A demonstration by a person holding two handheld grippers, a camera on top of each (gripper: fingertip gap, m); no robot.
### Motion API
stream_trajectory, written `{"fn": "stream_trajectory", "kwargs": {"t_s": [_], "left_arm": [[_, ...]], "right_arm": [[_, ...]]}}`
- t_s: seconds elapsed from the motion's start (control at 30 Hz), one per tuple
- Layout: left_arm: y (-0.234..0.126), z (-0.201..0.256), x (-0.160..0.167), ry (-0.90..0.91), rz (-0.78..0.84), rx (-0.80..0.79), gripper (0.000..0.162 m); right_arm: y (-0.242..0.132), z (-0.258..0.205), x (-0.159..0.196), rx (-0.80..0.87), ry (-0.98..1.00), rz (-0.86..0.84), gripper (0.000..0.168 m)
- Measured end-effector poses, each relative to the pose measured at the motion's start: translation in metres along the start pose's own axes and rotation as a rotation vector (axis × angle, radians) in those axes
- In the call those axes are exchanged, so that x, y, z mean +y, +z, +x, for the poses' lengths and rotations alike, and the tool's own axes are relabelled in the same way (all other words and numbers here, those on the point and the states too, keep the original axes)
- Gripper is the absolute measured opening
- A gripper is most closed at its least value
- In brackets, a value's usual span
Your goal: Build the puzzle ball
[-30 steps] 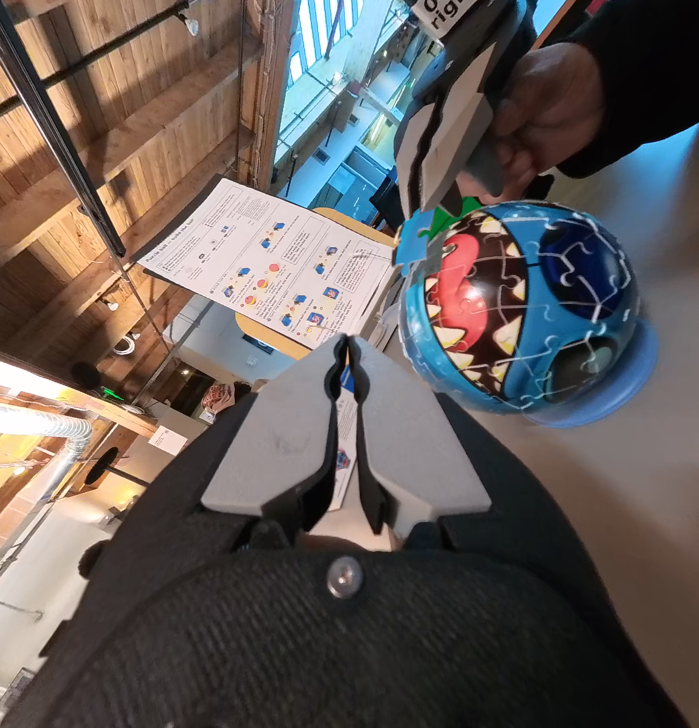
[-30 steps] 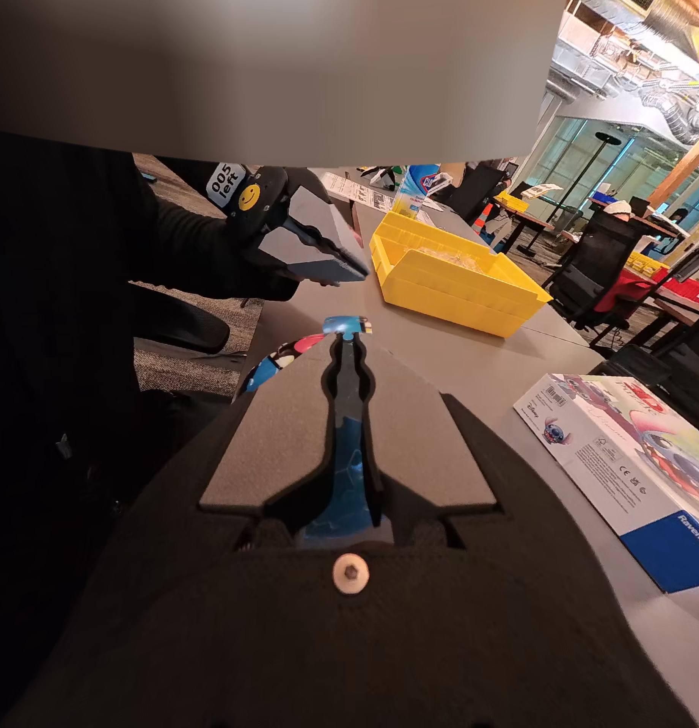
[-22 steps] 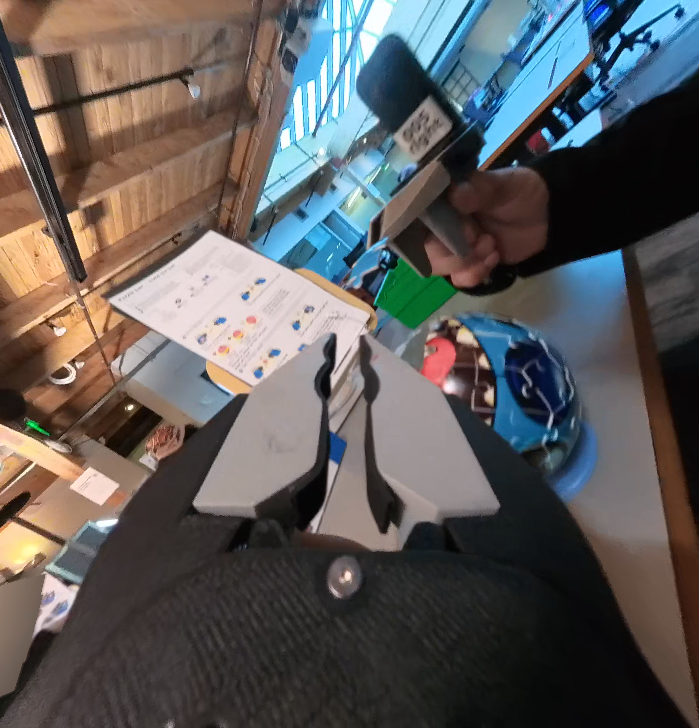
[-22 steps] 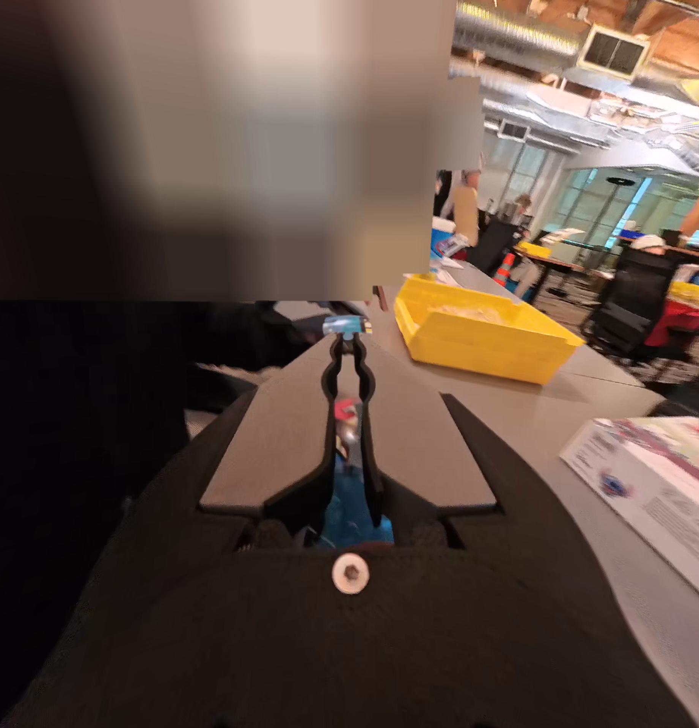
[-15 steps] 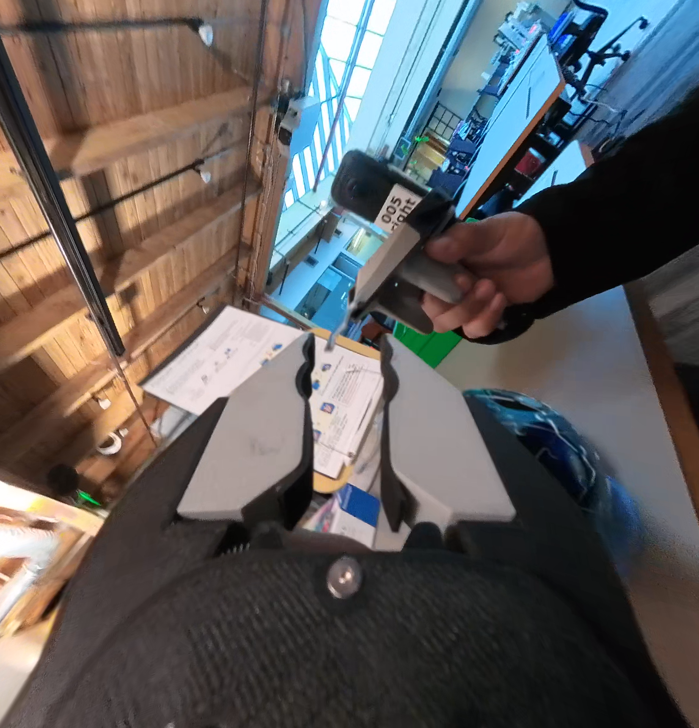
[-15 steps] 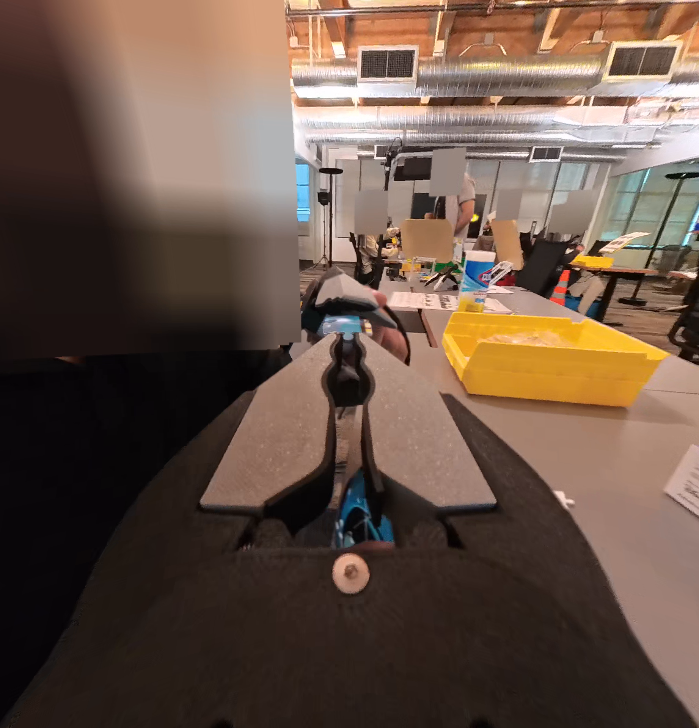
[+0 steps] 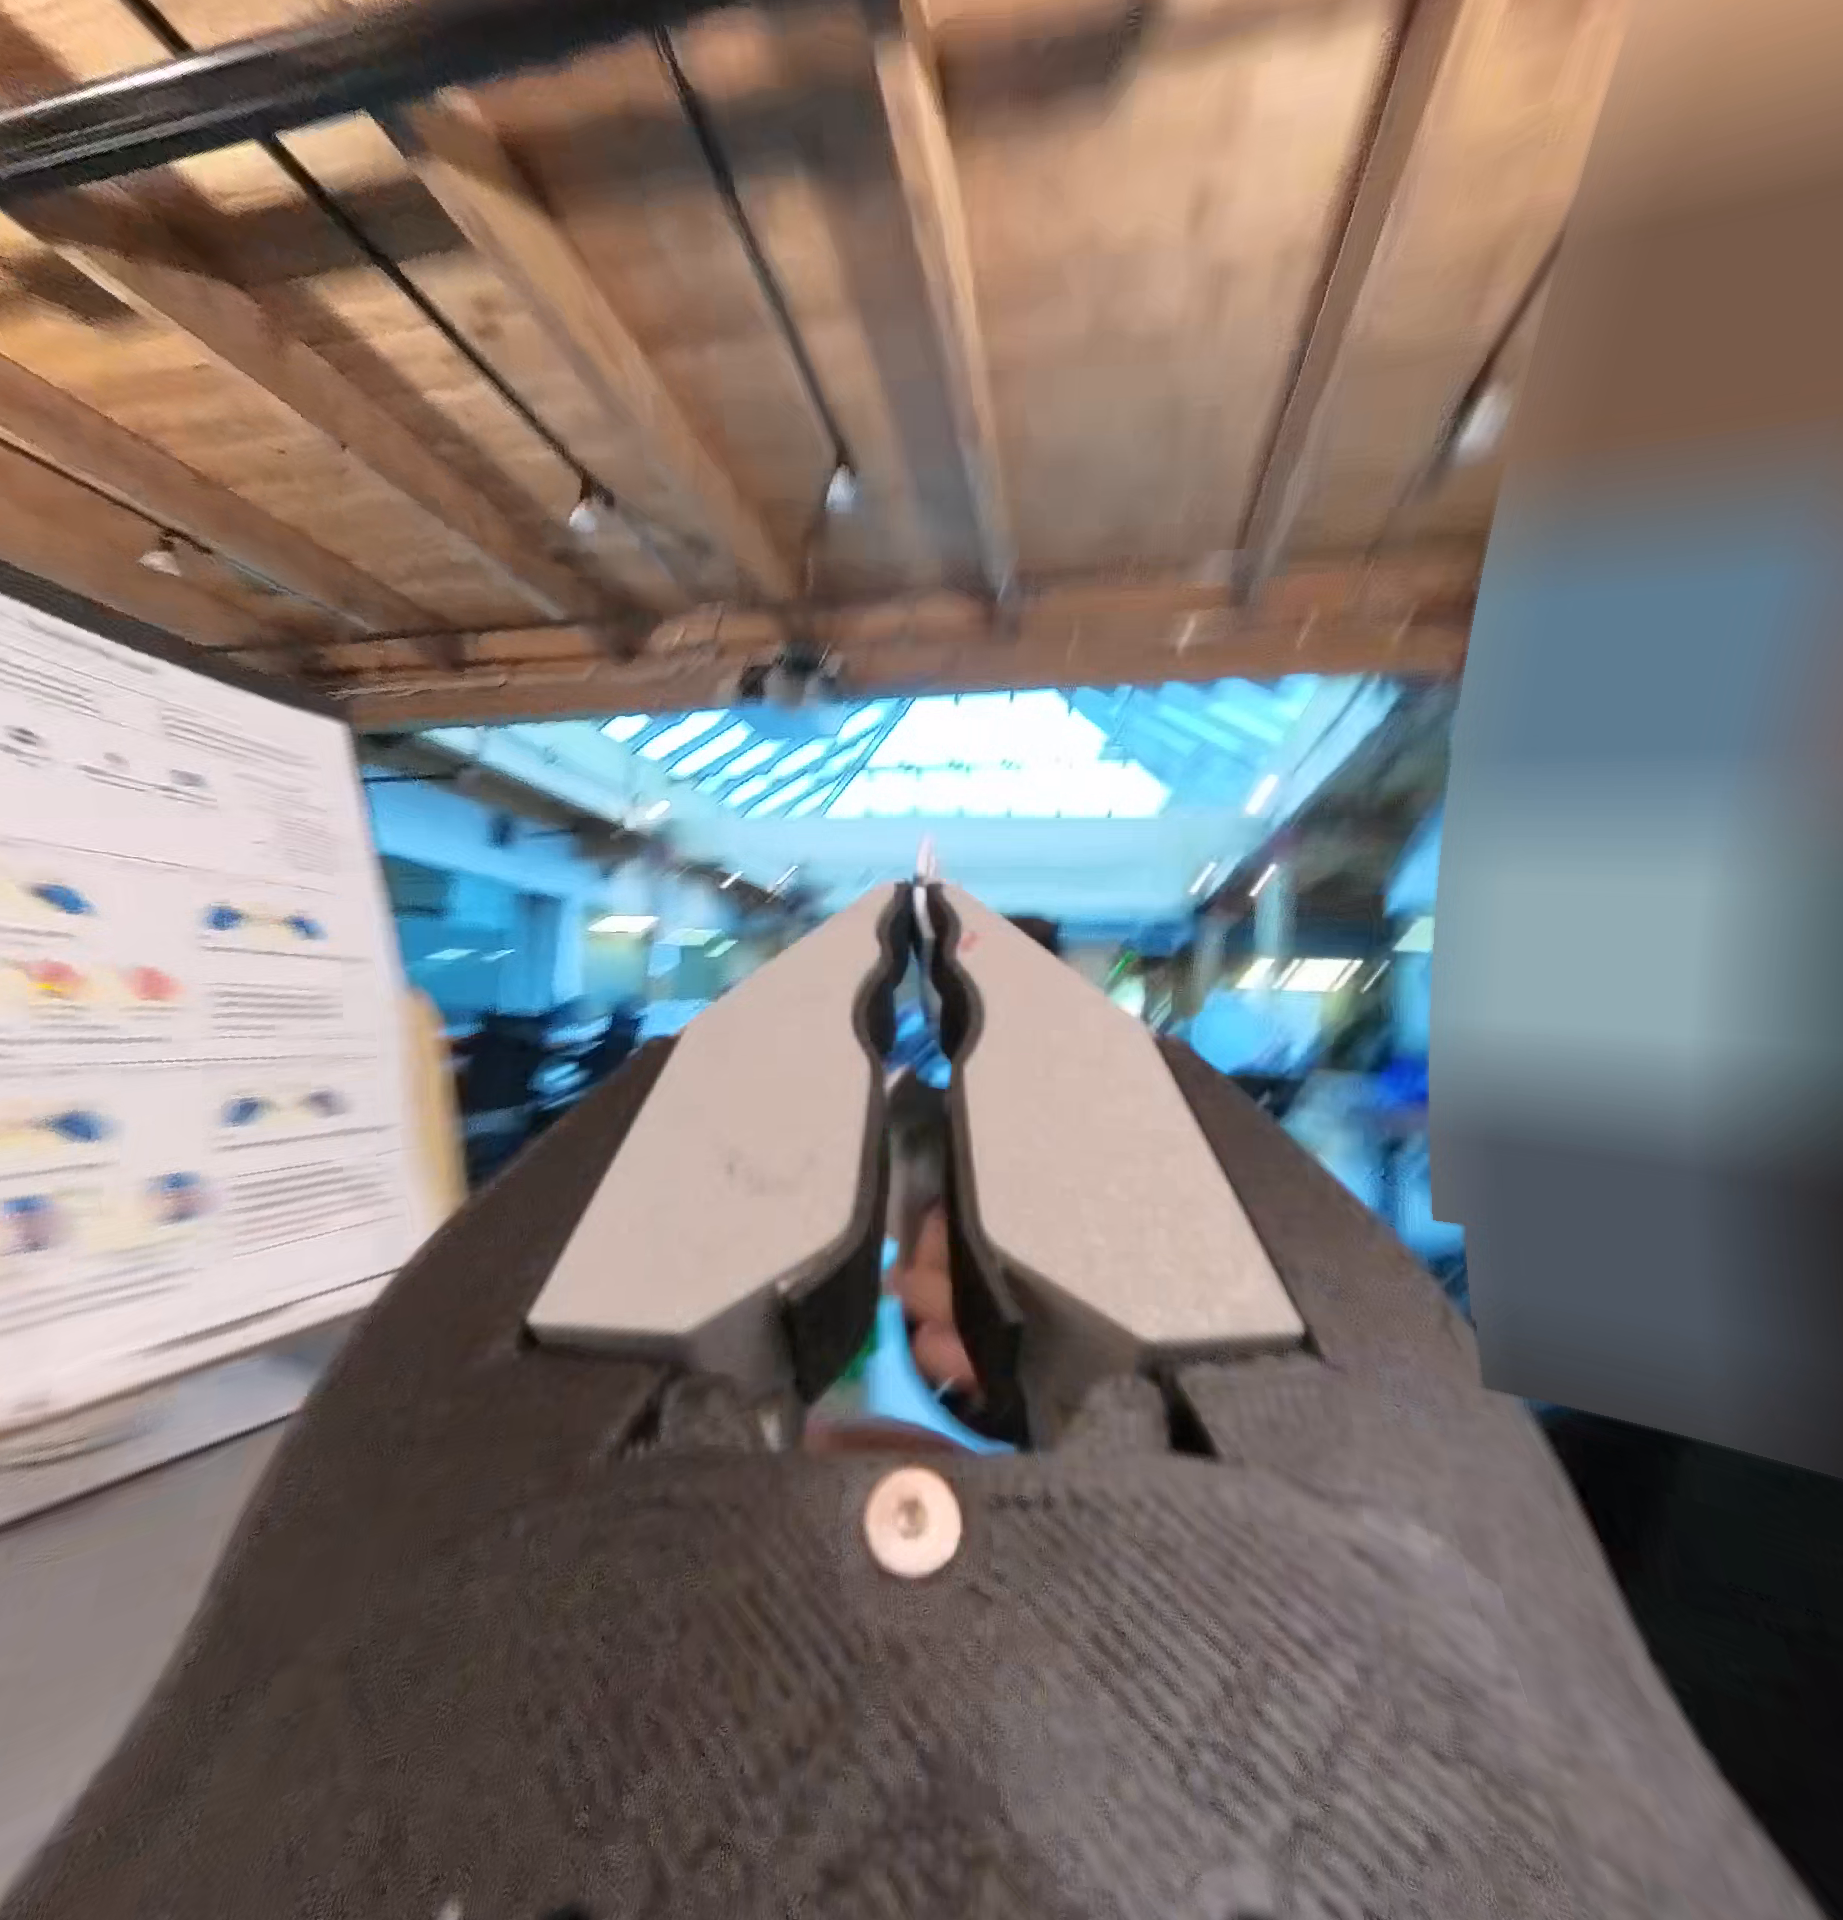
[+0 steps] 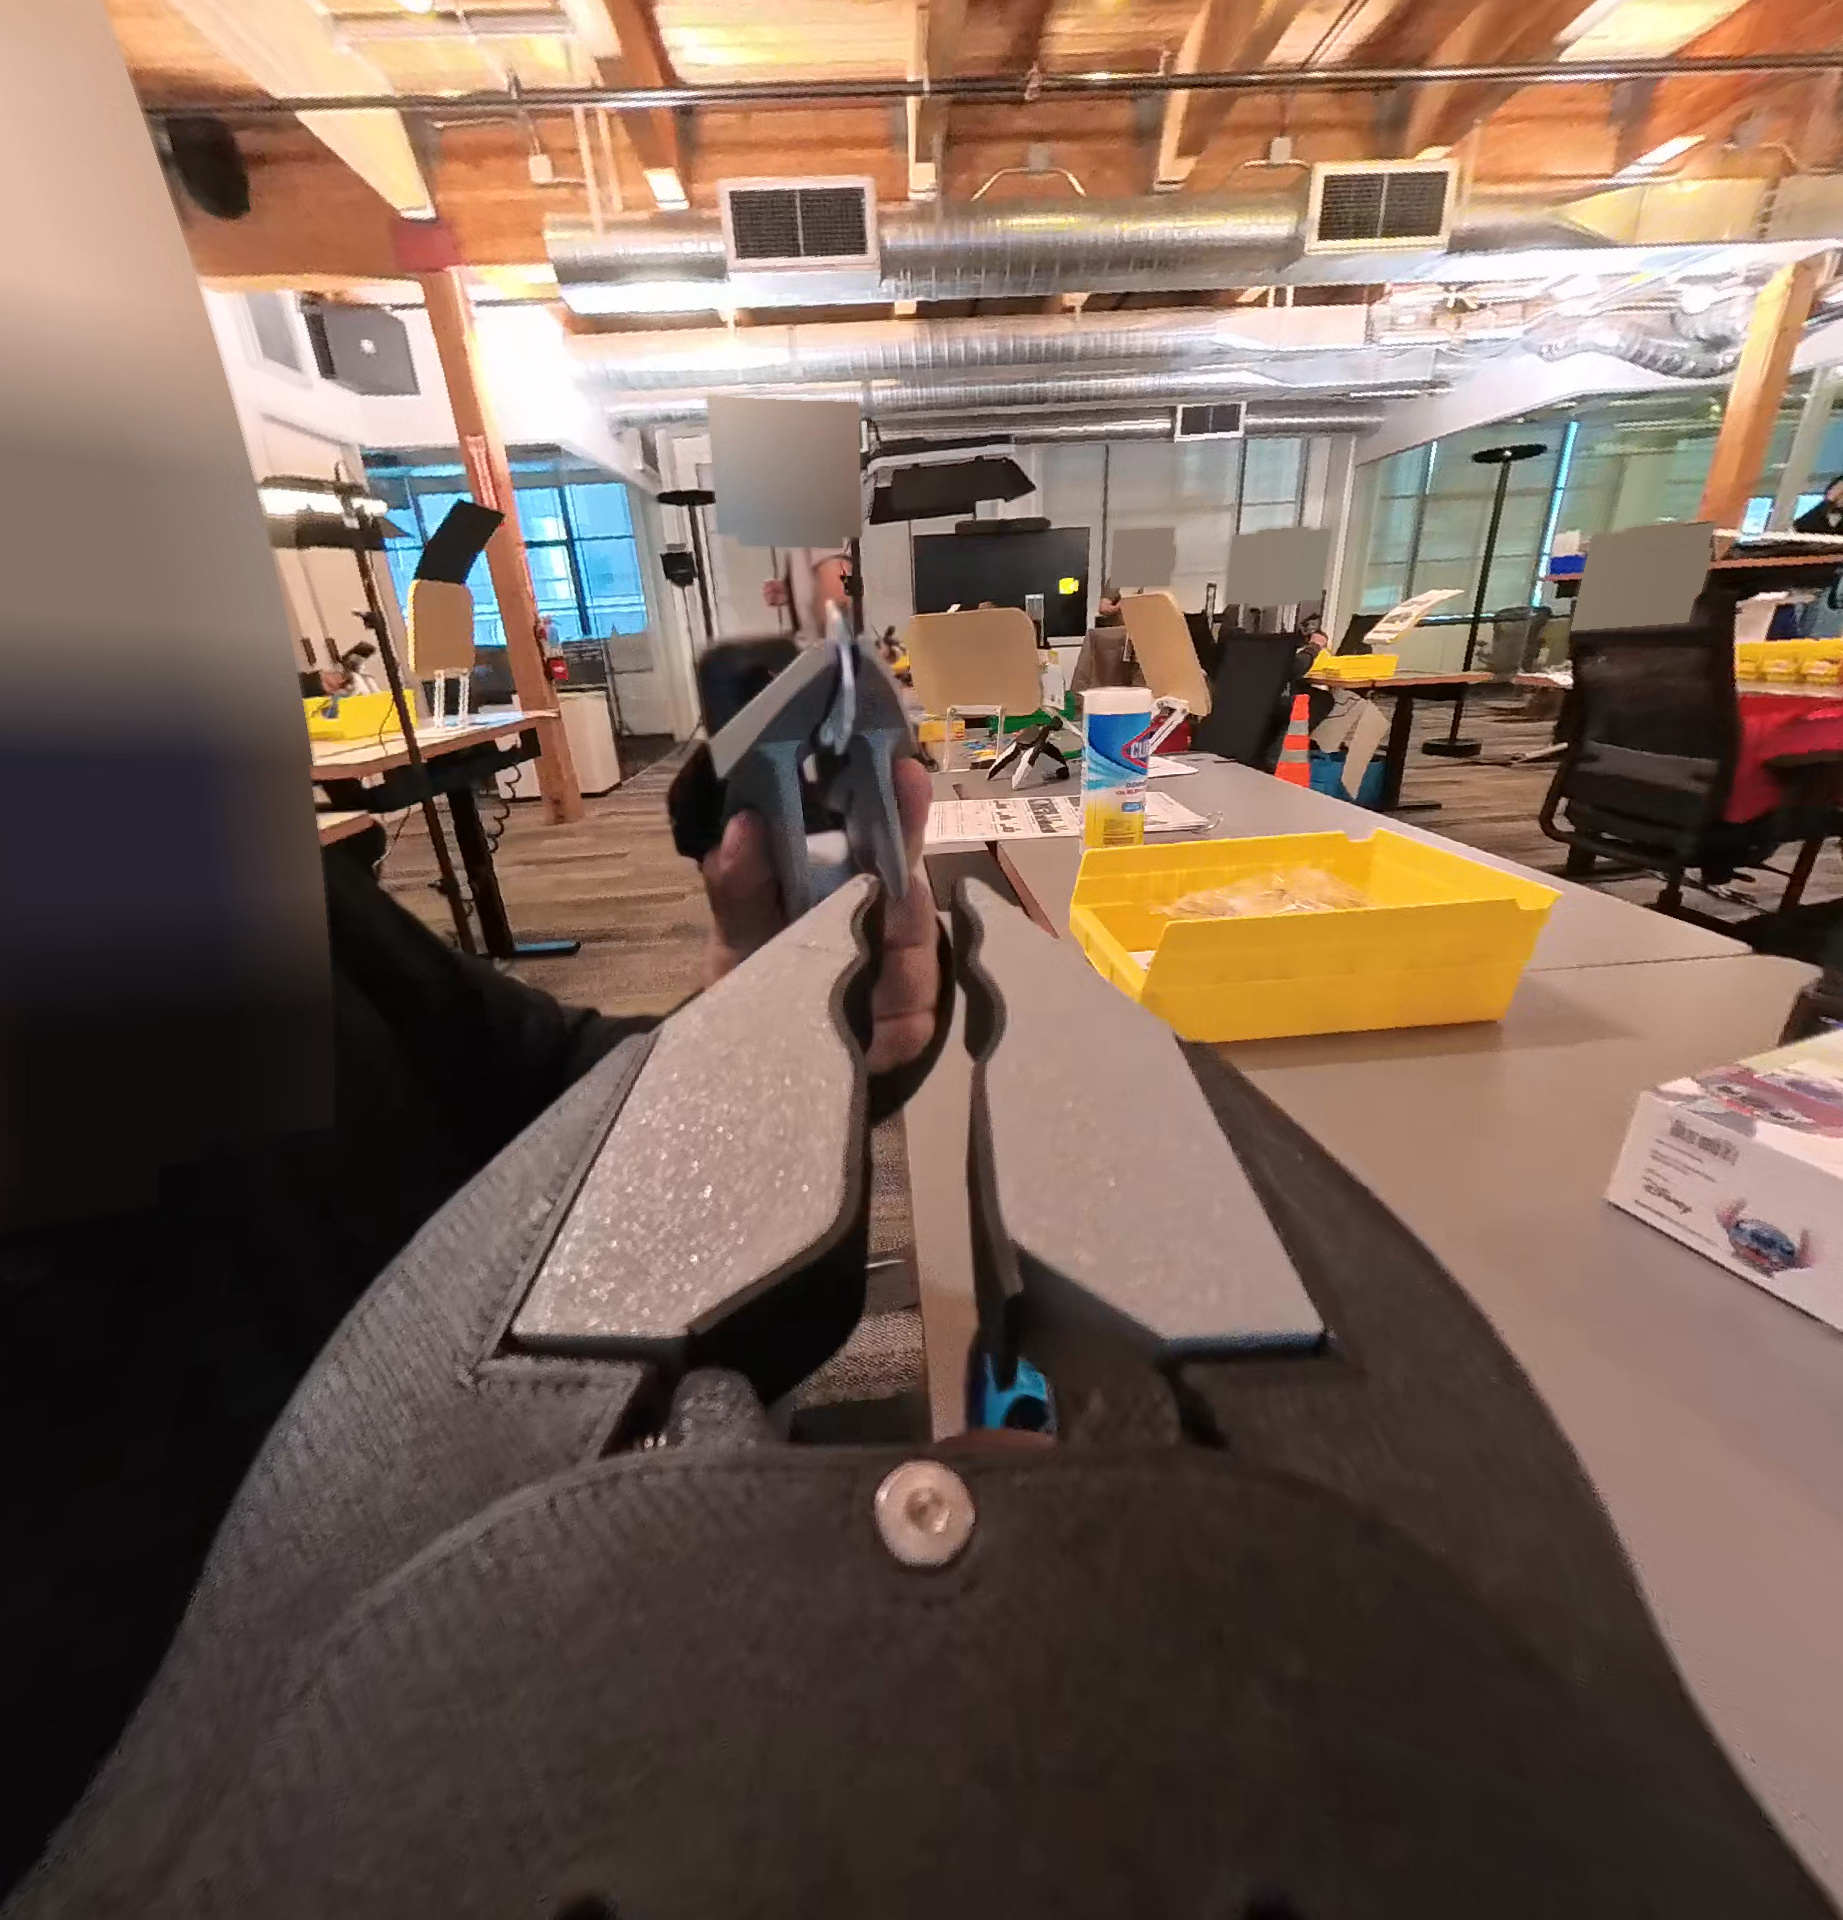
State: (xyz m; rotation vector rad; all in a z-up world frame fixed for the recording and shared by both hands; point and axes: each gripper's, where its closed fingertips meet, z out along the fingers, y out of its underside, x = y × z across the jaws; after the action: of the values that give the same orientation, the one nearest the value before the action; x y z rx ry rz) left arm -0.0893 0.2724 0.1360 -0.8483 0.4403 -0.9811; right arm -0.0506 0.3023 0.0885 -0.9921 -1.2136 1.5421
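Observation:
My left gripper (image 7: 923, 896) is shut on a thin puzzle piece (image 7: 927, 868), seen edge-on at its tips and pointing up toward the ceiling. In the right wrist view the same gripper (image 8: 844, 717) is held up in a hand just beyond my right fingertips, with the pale blue piece (image 8: 840, 665) sticking out of it. My right gripper (image 8: 918, 902) is open and empty, just in front of that hand. Only a small blue patch of the puzzle ball (image 8: 1008, 1394) shows low between my right fingers; the rest is hidden.
A yellow bin (image 8: 1301, 940) stands on the grey table (image 8: 1519, 1132) ahead to the right. The puzzle box (image 8: 1769, 1174) lies at the right edge. A wipes canister (image 8: 1116, 774) stands behind the bin. An instruction sheet (image 7: 148, 987) stands at the left.
The puzzle piece passed from my right gripper to my left. The left closed on it and the right opened. Both grippers rose away from the ball.

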Motion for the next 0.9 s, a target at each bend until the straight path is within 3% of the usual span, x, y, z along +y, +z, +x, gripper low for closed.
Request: {"fn": "stream_trajectory", "kwargs": {"t_s": [0.13,0.27,0.53,0.9], "left_arm": [[-0.008,-0.011,-0.002,-0.324,0.151,0.001,0.000],[-0.010,-0.010,0.007,-0.434,0.182,0.012,0.000],[-0.013,-0.014,0.022,-0.412,0.137,-0.007,0.000],[-0.025,-0.057,0.027,-0.415,0.067,-0.102,0.000]], "right_arm": [[0.016,-0.012,-0.008,0.049,-0.043,0.027,0.008],[0.031,-0.013,-0.013,0.116,-0.091,0.030,0.007],[0.047,-0.009,-0.001,0.080,-0.041,0.009,0.000],[0.038,0.027,0.007,0.135,0.054,0.034,0.000]]}}
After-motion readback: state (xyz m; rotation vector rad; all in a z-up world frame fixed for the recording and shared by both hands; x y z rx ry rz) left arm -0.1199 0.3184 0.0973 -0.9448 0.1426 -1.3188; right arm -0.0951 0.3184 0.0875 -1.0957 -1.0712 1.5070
